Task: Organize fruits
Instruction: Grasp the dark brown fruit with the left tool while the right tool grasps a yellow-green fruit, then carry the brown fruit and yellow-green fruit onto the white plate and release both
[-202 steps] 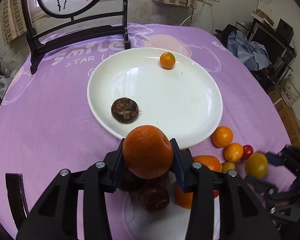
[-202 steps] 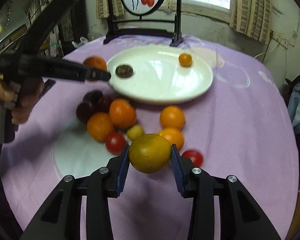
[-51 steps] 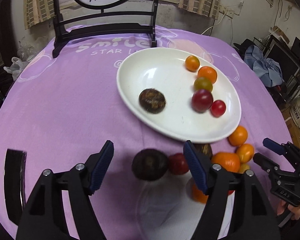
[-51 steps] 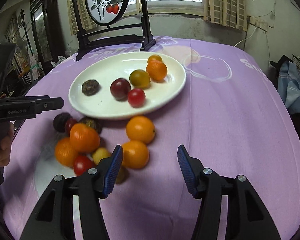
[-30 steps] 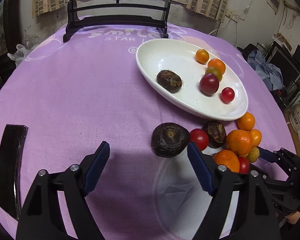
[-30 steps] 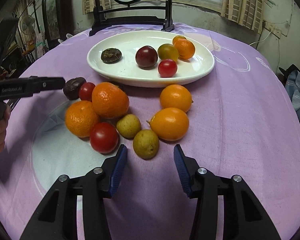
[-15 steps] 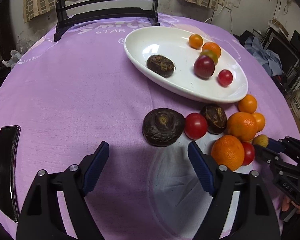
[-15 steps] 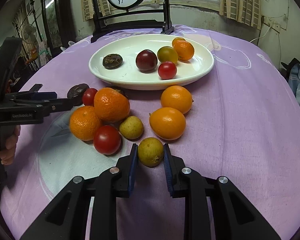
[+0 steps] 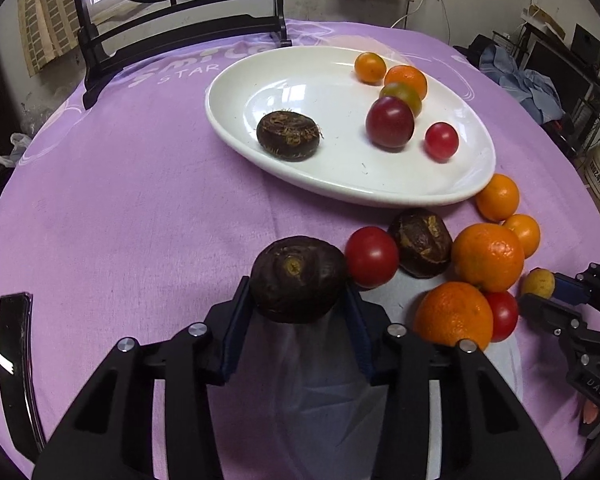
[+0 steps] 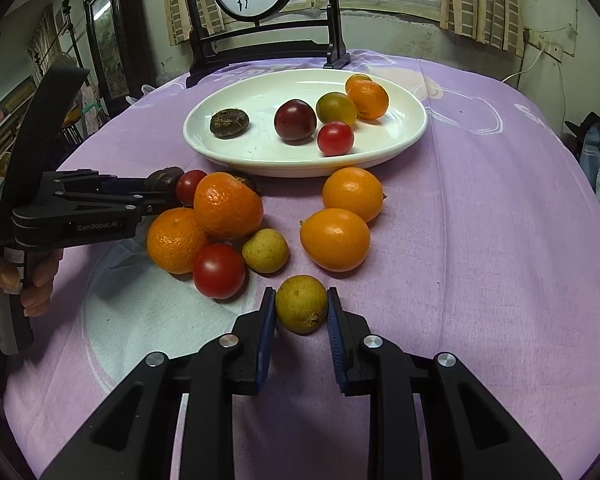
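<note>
The left gripper (image 9: 298, 300), jaws just closing, is pinching a dark fruit (image 9: 298, 278); the right gripper (image 10: 301, 312) is clamping a yellow-green fruit (image 10: 301, 309) beside open purple surface (image 10: 480, 260)

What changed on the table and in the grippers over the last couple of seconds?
Both grippers came down onto the pile and closed. The left gripper, whose jaws have just been closing, now clamps the dark brown fruit. The right gripper shut on the small yellow-green fruit. Neither fruit is lifted yet. The white plate still holds the same six fruits; the loose pile looks undisturbed.
</note>
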### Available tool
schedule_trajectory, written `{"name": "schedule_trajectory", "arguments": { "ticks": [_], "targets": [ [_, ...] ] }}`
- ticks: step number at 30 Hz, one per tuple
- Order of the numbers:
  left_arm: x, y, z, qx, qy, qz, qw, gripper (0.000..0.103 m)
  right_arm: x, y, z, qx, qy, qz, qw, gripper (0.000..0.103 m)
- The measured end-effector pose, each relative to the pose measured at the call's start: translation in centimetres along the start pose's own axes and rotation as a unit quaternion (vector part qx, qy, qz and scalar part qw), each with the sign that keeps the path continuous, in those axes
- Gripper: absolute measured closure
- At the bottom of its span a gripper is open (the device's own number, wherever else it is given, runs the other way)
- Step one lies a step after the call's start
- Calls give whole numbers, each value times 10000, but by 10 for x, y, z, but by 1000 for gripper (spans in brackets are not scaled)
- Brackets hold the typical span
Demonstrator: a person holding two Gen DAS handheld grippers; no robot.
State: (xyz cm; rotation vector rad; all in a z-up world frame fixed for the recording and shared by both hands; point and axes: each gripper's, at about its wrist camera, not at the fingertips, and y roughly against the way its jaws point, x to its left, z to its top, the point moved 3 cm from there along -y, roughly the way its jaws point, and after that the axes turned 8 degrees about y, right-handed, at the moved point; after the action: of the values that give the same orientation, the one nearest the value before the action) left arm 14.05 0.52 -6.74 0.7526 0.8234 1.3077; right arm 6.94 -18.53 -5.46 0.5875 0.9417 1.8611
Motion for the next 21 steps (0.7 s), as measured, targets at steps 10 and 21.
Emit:
{"name": "schedule_trajectory", "arguments": {
  "ticks": [10, 21],
  "targets": [
    [6, 41, -8, -198, 206, -350, 9990, 59, 3, 15, 0, -217, -53, 87, 9997, 77],
    [2, 81, 1, -537, 171, -615, 9965, 59, 2, 38, 25, -557, -26, 148, 9983, 78]
  ]
}}
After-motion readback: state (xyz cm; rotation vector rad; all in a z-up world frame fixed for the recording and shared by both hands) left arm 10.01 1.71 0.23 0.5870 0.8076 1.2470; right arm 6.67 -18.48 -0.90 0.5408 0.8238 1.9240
